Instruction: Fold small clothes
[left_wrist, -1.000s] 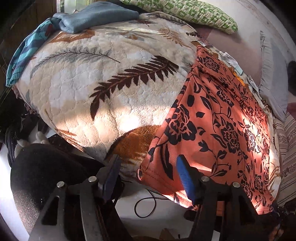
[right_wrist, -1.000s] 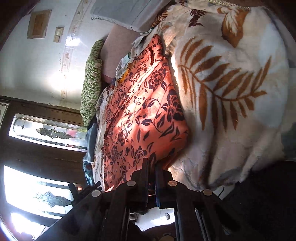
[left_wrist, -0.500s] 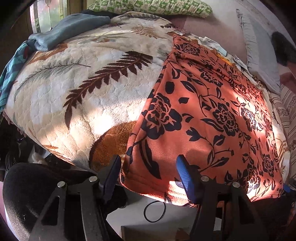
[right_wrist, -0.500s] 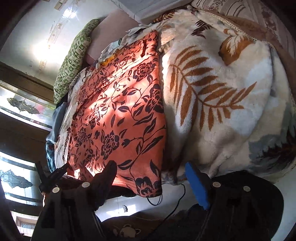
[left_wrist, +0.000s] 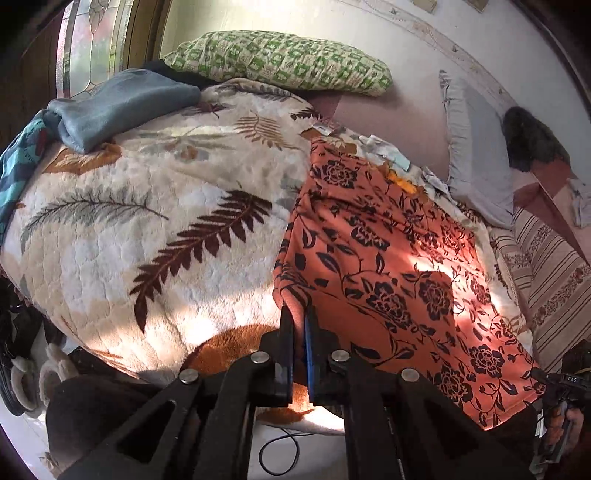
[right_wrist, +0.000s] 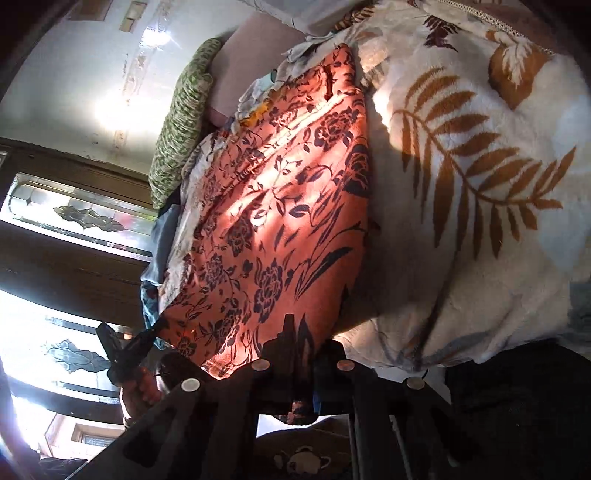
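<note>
An orange cloth with black flowers (left_wrist: 388, 258) lies spread on the leaf-print blanket (left_wrist: 166, 221) of a bed, its near edge hanging over the side. My left gripper (left_wrist: 298, 317) is shut on the cloth's near left corner. My right gripper (right_wrist: 300, 332) is shut on the cloth's near right corner (right_wrist: 303, 295). The right gripper also shows at the lower right of the left wrist view (left_wrist: 554, 380), and the left gripper shows at the cloth's other corner in the right wrist view (right_wrist: 129, 347).
A green patterned pillow (left_wrist: 280, 59) and a grey pillow (left_wrist: 476, 147) lie at the head of the bed. A blue folded cloth (left_wrist: 122, 103) rests at the far left. A black cable (left_wrist: 277, 454) lies on the white floor below.
Both grippers were open around the cloth's near edge half a second ago; both have closed on its near corners. The right gripper had opened from shut just before that.
</note>
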